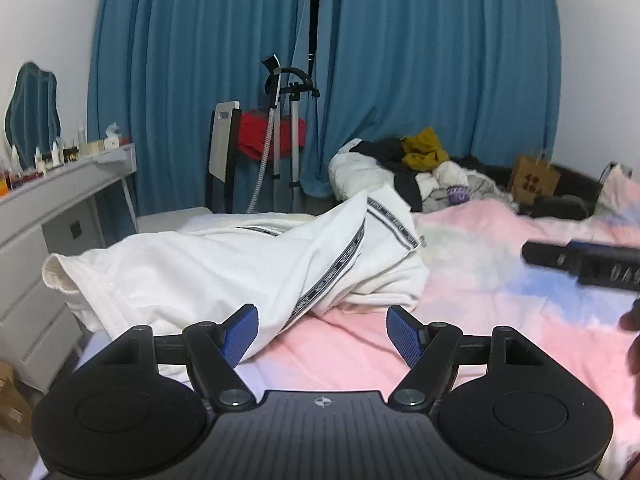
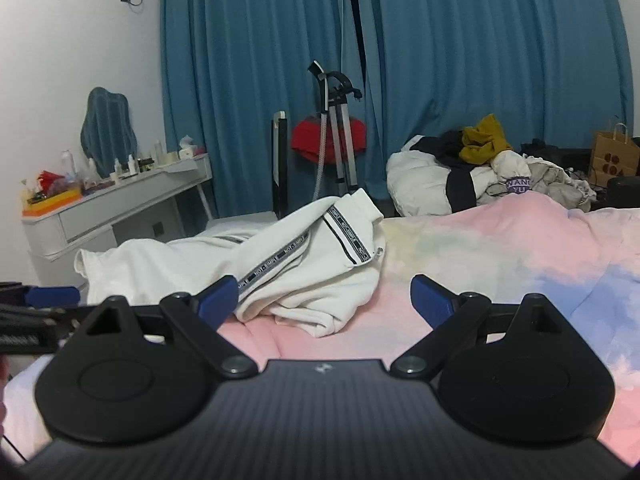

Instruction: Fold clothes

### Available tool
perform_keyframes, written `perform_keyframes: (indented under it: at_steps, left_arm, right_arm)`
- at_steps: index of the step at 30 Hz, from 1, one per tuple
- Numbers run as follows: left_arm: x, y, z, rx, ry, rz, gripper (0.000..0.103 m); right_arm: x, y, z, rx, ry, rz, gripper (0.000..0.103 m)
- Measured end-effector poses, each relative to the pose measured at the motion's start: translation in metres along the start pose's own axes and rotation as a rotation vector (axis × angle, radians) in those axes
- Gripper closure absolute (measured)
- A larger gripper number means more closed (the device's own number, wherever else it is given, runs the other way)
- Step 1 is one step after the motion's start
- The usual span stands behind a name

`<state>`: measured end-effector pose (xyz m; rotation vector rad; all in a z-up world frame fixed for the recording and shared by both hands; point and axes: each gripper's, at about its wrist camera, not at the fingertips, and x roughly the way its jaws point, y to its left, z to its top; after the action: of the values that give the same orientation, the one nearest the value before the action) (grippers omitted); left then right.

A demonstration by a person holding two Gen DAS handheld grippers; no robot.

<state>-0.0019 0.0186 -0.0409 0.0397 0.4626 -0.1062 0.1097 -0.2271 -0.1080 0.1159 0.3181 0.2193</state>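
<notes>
Nearest, the left gripper (image 1: 322, 334) is held above the bedspread (image 1: 480, 300), jaws spread apart, nothing between the blue pads (image 1: 240, 336). The right gripper (image 2: 324, 300) is likewise held with jaws wide apart and empty; its left pad overlaps the edge of the garment in its own view, but contact cannot be judged. In the left wrist view the right gripper is seen as a dark blurred shape at the far right edge.

Just beyond both tools, a white garment (image 1: 224, 264) with dark lettered stripes is found lying crumpled on the pink and blue bedspread, towards the left side of the bed, one ribbed cuff turned to the left.

Farther back, a pile of clothes (image 1: 416, 168) is noted at the far end of the bed, a mustard piece on top. A brown paper bag (image 1: 534, 178) is set to its right.

At the left wall a grey dressing table (image 1: 60, 200) with bottles is seen. A garment steamer (image 1: 286, 120) is stood before the blue curtains (image 1: 420, 60).
</notes>
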Motion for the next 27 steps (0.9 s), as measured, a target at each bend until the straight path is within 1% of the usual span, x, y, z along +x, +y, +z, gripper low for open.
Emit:
perform_keyframes:
  at_steps: [4,7,10,13,14,17,20,24,27]
  left_arm:
    - [0.013,0.008,-0.006,-0.014,0.027,0.001,0.030]
    - [0.020,0.013,-0.007,0.011,0.040,0.008,0.031]
    - [0.029,0.014,-0.001,0.036,0.053,0.004,0.031]
    - [0.046,0.007,0.006,0.121,0.104,0.079,0.031]
    - [0.054,0.008,0.010,0.125,0.115,0.084,0.031]
    - [0.083,0.016,0.026,0.108,0.134,0.084,0.031]
    - [0.120,0.019,0.048,0.113,0.117,0.086,0.031]
    - [0.176,0.007,0.082,0.173,0.078,0.104,0.031]
    - [0.218,-0.006,0.103,0.190,0.065,0.082,0.032]
  right_arm:
    - [0.004,-0.006,-0.001,0.017,0.002,-0.010,0.009]
    - [0.003,-0.009,-0.002,0.035,0.006,-0.033,0.009]
    - [-0.001,-0.011,-0.002,0.049,0.008,-0.034,0.009]
    - [-0.004,-0.013,-0.001,0.061,0.003,-0.039,0.009]
    - [-0.005,-0.014,-0.001,0.066,0.002,-0.041,0.009]
    - [-0.003,-0.017,-0.001,0.081,0.013,-0.047,0.009]
    - [0.003,-0.021,-0.005,0.091,0.029,-0.055,0.009]
    - [0.013,-0.029,-0.012,0.108,0.060,-0.066,0.009]
    - [0.023,-0.039,-0.016,0.142,0.074,-0.069,0.009]
